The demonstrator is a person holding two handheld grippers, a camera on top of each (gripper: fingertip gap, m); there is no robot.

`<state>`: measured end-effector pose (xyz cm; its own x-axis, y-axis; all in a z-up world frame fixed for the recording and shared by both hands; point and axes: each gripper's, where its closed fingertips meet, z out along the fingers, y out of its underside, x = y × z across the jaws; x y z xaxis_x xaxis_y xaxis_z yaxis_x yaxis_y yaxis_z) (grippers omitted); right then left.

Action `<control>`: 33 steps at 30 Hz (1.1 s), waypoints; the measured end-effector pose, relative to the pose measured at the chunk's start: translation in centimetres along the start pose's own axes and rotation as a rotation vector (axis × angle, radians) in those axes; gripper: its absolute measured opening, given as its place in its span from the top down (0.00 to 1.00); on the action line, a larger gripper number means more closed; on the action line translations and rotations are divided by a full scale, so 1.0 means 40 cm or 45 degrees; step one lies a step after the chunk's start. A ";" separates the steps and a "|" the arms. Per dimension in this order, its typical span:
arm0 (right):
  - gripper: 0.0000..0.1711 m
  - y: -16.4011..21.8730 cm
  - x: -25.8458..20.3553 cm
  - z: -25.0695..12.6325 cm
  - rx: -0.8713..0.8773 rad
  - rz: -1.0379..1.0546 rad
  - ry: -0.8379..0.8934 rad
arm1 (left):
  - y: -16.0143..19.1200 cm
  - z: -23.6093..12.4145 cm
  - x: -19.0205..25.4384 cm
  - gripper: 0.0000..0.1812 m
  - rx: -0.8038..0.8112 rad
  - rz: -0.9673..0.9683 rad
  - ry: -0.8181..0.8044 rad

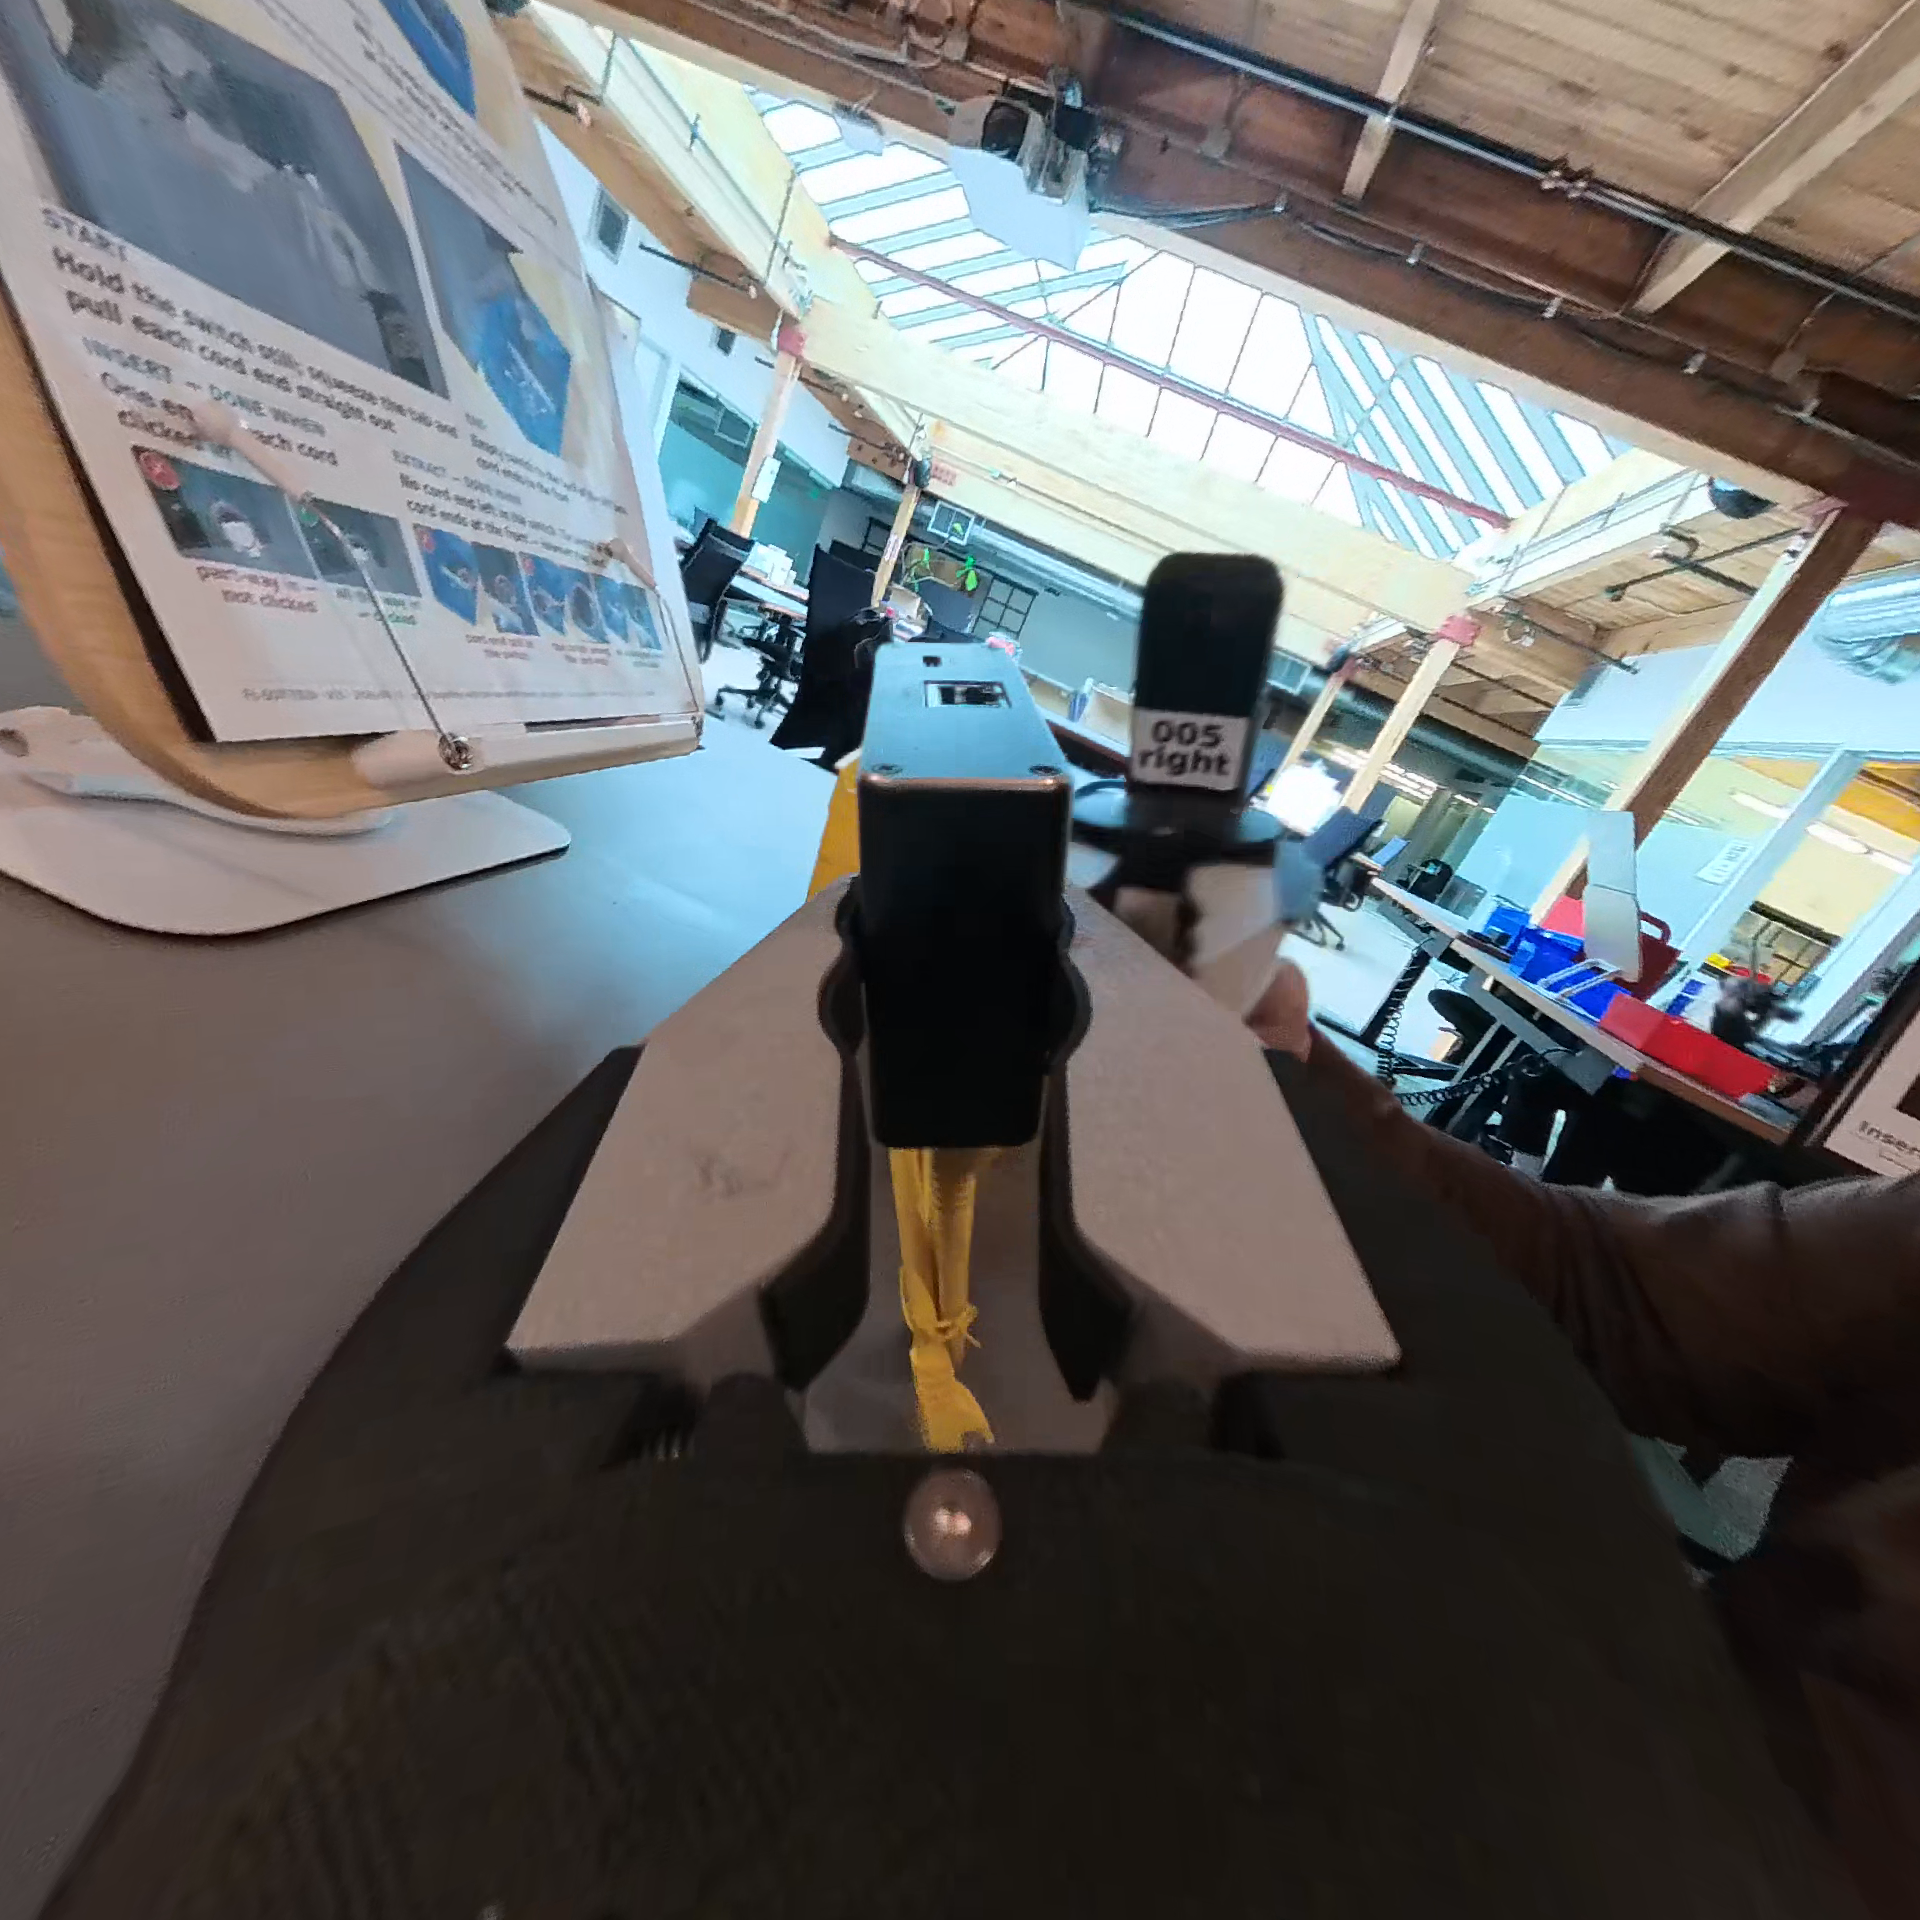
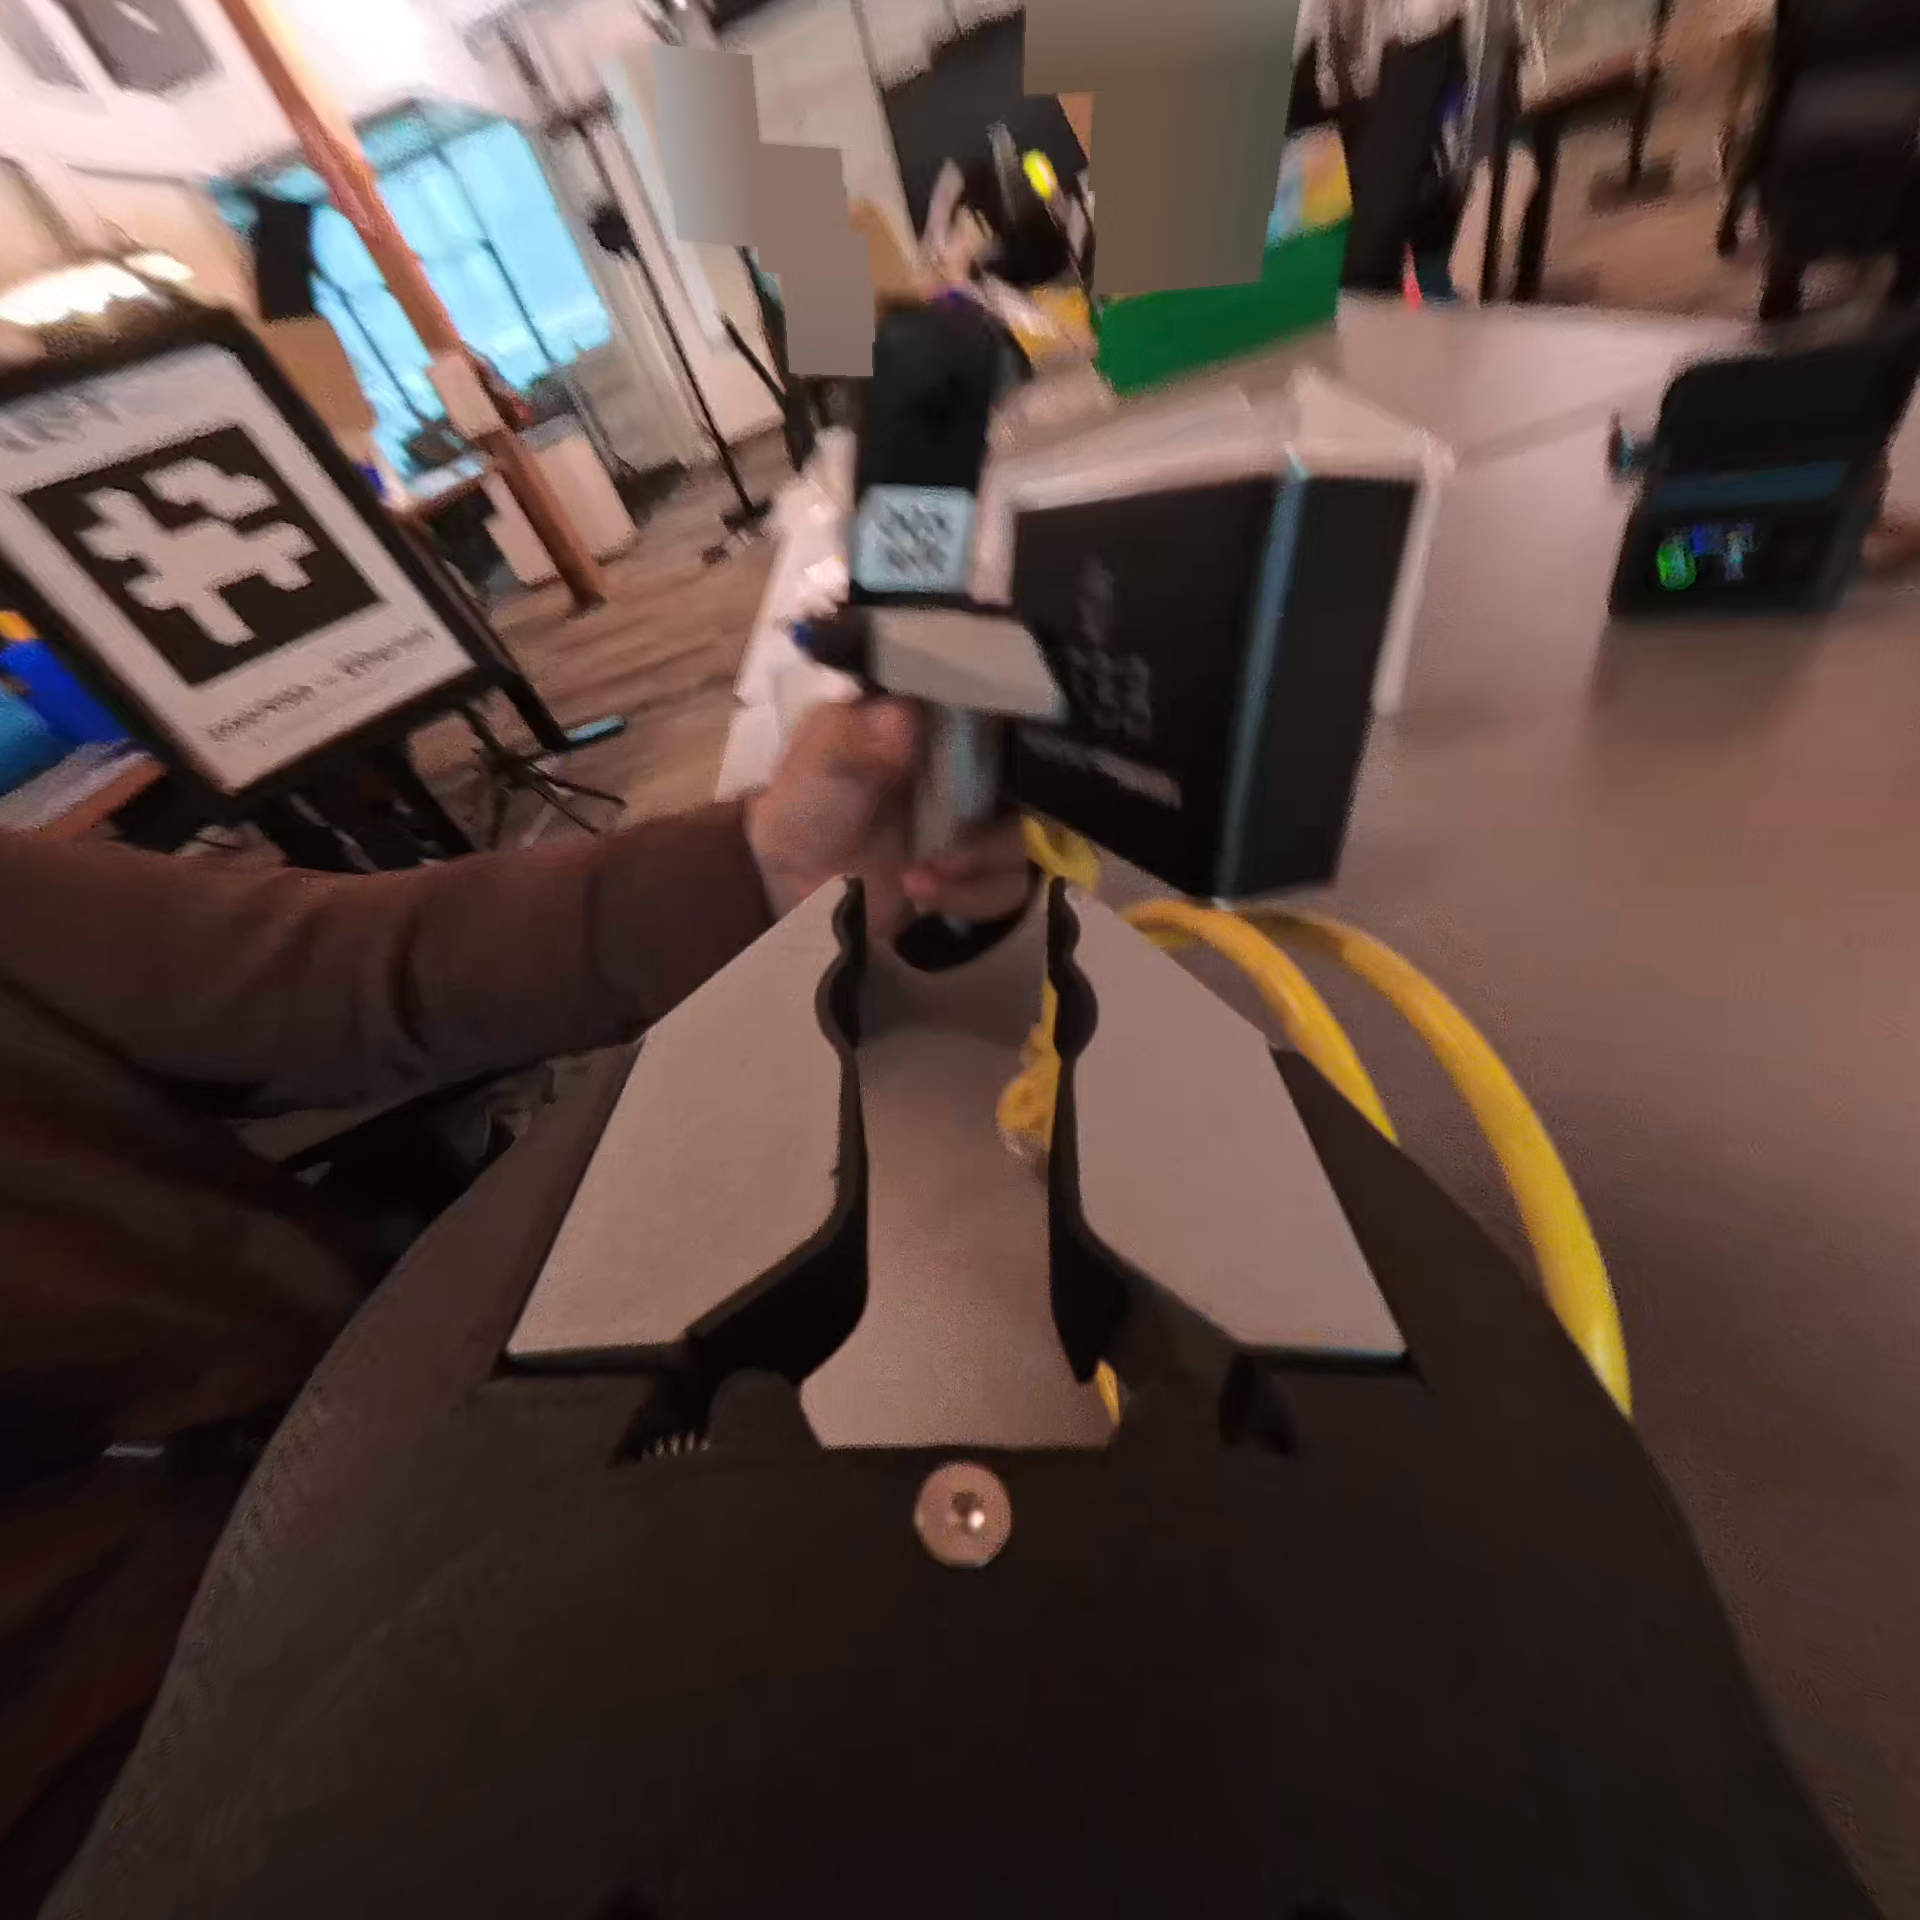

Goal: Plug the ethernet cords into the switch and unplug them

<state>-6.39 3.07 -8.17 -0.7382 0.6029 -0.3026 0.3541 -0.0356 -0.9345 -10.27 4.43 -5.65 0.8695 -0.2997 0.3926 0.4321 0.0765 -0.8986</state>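
Note:
My left gripper (image 1: pixel 961 935) is shut on the switch (image 1: pixel 956 717), a black and blue box held up above the grey table (image 1: pixel 312 1143). Yellow ethernet cords (image 1: pixel 940 1299) hang under the switch between my fingers. In the right wrist view the switch (image 2: pixel 1143 665) sits ahead with the yellow cords (image 2: pixel 1486 1091) looping down to the right; whether their ends are in the ports is hidden. My right gripper (image 2: pixel 956 935) is open and empty, short of the switch. Its camera post (image 1: pixel 1205 665) shows just right of the switch in the left wrist view.
An instruction sheet on a wooden stand (image 1: pixel 343 416) stands at the left on the table. A black-and-white marker board (image 2: pixel 208 561) is at the left, a black device (image 2: pixel 1756 488) at the far right. A sleeved arm (image 2: pixel 364 966) reaches in from the left.

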 end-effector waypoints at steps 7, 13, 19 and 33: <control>0.75 0.065 0.077 0.032 -0.103 0.094 0.173 | -0.006 -0.004 0.007 0.83 0.013 0.020 0.012; 0.80 0.032 0.045 0.062 0.143 0.341 -0.108 | 0.006 0.011 0.032 0.83 0.005 0.013 0.082; 0.87 0.022 0.025 0.066 0.218 0.373 -0.252 | 0.009 0.018 0.039 0.83 0.023 -0.056 0.136; 0.84 -0.013 0.036 0.072 0.367 0.359 -0.161 | -0.008 0.020 0.033 0.83 0.089 -0.014 0.075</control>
<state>-9.28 1.66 -8.66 -0.7066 0.4356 -0.5577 0.3903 -0.4174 -0.8206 -9.09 4.76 -4.68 0.8497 -0.3564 0.3885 0.4593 0.1386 -0.8774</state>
